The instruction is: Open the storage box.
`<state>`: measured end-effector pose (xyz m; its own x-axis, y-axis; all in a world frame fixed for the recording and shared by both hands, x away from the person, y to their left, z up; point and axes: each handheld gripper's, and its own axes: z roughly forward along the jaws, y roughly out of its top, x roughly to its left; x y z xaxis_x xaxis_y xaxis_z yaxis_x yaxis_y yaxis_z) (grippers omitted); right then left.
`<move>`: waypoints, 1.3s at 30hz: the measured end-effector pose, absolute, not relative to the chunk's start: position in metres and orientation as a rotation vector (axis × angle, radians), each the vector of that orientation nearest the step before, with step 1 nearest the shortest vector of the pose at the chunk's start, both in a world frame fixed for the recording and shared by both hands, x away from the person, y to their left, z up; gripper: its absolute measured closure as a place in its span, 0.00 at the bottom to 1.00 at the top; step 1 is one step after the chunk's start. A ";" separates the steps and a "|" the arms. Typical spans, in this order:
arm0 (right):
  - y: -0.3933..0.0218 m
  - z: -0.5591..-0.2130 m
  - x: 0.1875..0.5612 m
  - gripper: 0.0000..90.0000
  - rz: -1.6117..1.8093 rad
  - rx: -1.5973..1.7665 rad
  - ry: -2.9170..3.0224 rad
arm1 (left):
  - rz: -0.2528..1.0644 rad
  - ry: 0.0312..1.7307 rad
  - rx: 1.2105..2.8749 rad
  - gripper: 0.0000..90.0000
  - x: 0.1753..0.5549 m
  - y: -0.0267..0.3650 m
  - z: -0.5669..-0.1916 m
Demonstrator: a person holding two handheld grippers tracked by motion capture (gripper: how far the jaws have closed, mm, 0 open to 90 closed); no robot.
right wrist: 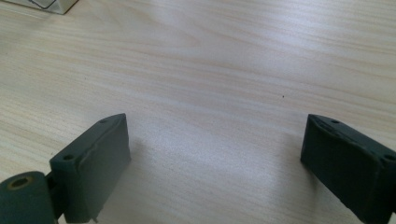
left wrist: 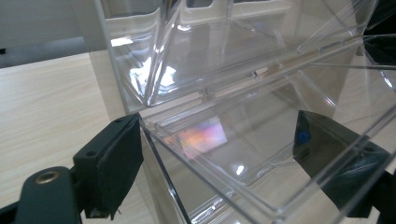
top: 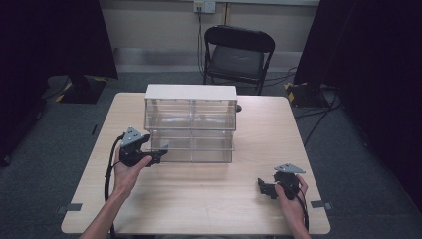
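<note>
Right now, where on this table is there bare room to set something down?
Bare wood lies between the clear drawer cabinet and the near table edge, between both grippers. The right strip beside the cabinet is free too. Crowded: the cabinet's lower left corner, where the left gripper works.

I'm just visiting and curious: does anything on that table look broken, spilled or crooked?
Nothing looks broken or spilled. The one irregularity: on the clear drawer cabinet, the lower-left drawer sits partly pulled out, with the left gripper open at its corner.
</note>
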<state>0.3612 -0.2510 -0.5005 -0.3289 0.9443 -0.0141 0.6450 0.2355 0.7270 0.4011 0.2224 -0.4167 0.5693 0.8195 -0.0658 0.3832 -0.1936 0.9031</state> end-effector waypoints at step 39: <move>-0.251 -0.501 0.361 0.08 0.875 1.451 2.061 | 0.510 0.984 1.697 0.08 0.410 0.220 -0.387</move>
